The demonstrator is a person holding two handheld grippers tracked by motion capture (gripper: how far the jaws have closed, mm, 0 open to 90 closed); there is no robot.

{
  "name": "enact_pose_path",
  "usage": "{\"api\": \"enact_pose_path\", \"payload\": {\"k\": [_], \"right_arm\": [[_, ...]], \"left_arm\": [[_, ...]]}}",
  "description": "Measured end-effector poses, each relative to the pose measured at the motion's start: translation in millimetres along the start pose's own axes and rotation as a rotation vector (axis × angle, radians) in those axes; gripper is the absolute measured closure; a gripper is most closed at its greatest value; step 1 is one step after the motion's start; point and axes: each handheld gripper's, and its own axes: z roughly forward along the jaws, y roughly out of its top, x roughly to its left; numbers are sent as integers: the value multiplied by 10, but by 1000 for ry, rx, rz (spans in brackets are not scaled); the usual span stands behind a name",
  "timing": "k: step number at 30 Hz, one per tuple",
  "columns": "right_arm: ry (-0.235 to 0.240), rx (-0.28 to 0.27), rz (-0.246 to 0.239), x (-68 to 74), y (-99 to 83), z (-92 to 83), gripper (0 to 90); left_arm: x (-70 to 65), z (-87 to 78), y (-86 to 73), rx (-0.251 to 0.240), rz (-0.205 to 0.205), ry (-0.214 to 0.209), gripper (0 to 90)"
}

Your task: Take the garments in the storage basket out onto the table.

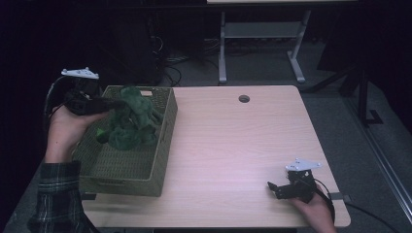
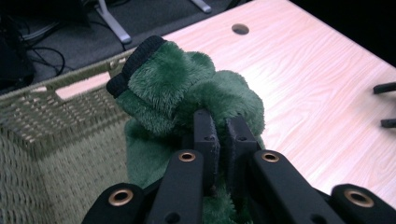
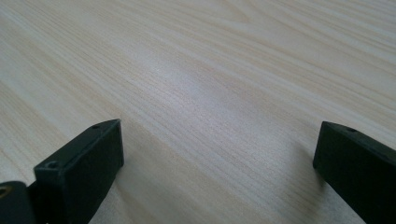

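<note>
2 claws are in play at a pale wooden worktop (image 1: 233, 145). The left claw (image 1: 114, 103), held in a hand with a plaid sleeve, is clenched on a fuzzy green garment (image 1: 133, 119) and holds it up over a woven basket (image 1: 145, 182) at the worktop's left edge. In the left claw view the 2 black jaws pinch a fold of the plush green fabric (image 2: 187, 93), which has a dark ribbed cuff (image 2: 135, 58) at its top. Part of the garment hangs down into the basket, so the lift looks only begun: by my reading the garment is gripped and partly raised, and what is left is to carry it clear of the basket rim and set it on the open wood to the right.

The right claw (image 1: 273, 188) rests at the near right corner of the worktop, released, its jaws spread wide with nothing between them; the right claw view shows bare wood grain (image 3: 210, 93) between them.

The worktop has a round cable hole (image 1: 244, 99) near its far edge. Beyond it the room is dim: a grey floor, tangled cables (image 1: 170, 68) and the white legs of another table (image 1: 222, 48).
</note>
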Motion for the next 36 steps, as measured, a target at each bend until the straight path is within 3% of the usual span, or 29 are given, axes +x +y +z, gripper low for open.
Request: {"api": "enact_pose_path", "payload": {"k": [8,19,22,26,28,36], "right_arm": [[0,0,0,0,0,0,13],[-6,1,6,-4,0,-1,13],[-7,1,5,-4,0,-1,13],[-8,1,5,-4,0,-1,13],[-6,2,10,-2,2,1,13],[-1,3,2,-14,6,4,12]], "left_arm": [[-164,-46,202,-14,46,-14,854],[-459,114,421,-15,89,-50,858],[-560,135,477,-25,106,-41,861],[-687,171,546,-44,112,-60,861],[-749,212,569,-49,122,-61,861],[-977,540,592,-51,145,-134,861]]}}
